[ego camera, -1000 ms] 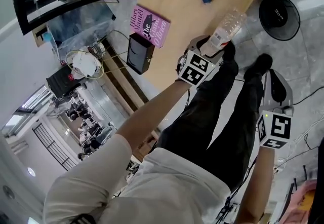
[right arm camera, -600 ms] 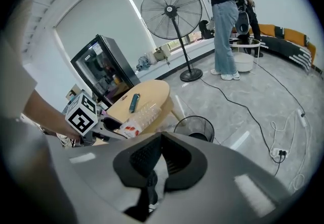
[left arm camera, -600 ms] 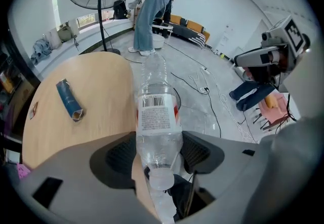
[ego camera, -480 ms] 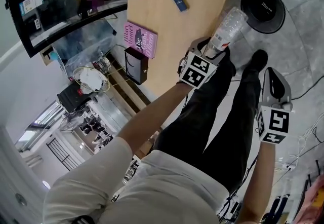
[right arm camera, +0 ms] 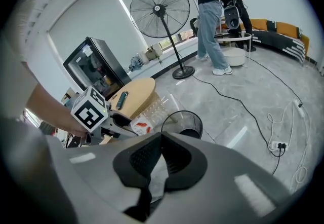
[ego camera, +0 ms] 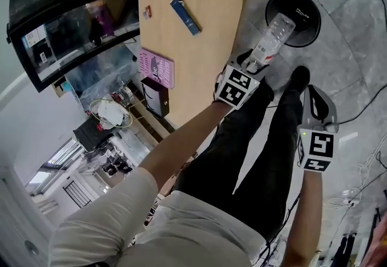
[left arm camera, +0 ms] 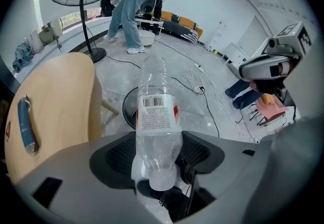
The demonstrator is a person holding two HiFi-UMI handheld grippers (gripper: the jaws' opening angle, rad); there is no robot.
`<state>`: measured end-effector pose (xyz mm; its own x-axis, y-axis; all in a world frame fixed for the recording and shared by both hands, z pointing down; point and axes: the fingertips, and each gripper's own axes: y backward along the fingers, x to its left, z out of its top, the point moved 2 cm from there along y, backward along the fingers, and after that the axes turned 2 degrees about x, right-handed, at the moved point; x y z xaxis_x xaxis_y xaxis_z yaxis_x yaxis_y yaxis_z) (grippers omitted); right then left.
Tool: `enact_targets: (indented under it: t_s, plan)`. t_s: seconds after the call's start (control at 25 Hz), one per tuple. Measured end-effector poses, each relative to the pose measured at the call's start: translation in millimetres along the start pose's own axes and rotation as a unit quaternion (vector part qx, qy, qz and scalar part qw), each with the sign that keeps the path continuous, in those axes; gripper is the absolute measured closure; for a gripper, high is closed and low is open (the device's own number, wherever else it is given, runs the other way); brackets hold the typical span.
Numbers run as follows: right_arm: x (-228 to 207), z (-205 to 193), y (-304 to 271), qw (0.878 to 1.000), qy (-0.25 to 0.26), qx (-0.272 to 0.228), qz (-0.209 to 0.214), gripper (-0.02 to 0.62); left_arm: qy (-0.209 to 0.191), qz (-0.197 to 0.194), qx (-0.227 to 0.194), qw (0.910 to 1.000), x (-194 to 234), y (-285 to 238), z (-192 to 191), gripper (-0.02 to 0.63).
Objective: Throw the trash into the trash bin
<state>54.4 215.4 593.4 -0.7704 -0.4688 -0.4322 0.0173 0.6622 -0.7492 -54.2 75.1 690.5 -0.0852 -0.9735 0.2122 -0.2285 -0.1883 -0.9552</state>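
Left gripper point(left arm camera: 158, 164) clamps a clear bottle point(left arm camera: 156, 116) near its capped neck; the white label shows a barcode and a red patch, no legible words; in the head view the bottle's far end overlaps the black bin's point(ego camera: 313, 24) rim; right gripper point(right arm camera: 161, 137) is closed, pad tips meeting.

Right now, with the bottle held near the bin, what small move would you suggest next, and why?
Probably carry the left gripper forward until it is over the trash bin. It is shut on the cap end of the plastic bottle, whose far end only overlaps the bin's rim in the head view.
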Motion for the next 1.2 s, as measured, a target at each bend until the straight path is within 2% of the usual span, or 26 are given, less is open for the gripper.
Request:
enact_targets:
  t_s: [0.28,0.64,0.92,1.2]
  plan:
    - [-28.9,-24.4,-22.5,1.0,0.011,0.012,-0.001,0.584,-0.003,0.0,0.014,0.9999,-2.6,-58.7,5.2,0.322]
    - [-43.3,-46.6,-49.9,0.999,0.02,0.023,0.009,0.584,0.006,0.005,0.04,0.9992,7.1,-111.9,-1.5,0.322]
    - [-54.9,-50.2,-61.3,1.0,0.016,0.023,0.013,0.584,0.009,0.023,0.092,0.9955,17.0,-144.8,-6.3,0.322]
    - [-67.5,-51.6,-64.2,1.0,0.006,0.022,0.002,0.584,0.003,0.03,0.077,0.9966,18.5,-150.6,14.3,0.322]
